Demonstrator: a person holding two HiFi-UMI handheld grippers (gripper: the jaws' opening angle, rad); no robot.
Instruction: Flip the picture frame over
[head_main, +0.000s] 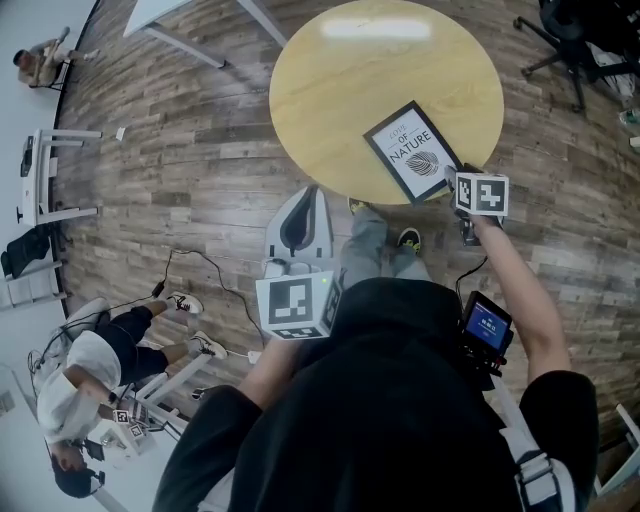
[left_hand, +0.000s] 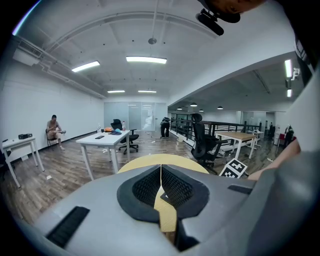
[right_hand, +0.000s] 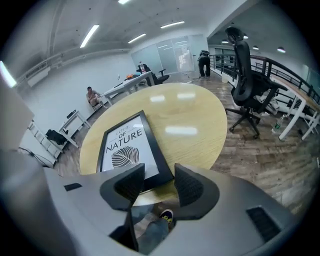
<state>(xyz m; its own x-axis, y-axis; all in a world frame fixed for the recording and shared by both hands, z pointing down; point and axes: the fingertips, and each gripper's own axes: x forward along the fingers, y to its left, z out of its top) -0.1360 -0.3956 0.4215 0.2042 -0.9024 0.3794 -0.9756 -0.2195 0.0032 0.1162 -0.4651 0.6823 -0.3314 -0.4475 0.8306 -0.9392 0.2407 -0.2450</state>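
Two grippers are in view, yet only the right gripper (right_hand: 159, 176) is at work. Its jaws stand wide apart and empty, aimed at the near corner of the black rectangular picture frame (right_hand: 129, 147). The frame lies flat and face up, its white leaf print showing, at the near edge of the round pale wooden table (right_hand: 200, 127), right of centre in the head view. Whether a pad touches the frame I cannot tell. The left gripper (left_hand: 161, 186) hangs off the table at lower centre, its jaws pressed together on nothing. The step in hand looks like the approach to the grasp; the flip is not yet begun. Next, I judge, the open jaws must straddle the frame's edge, close firmly, then lift and roll it face down.
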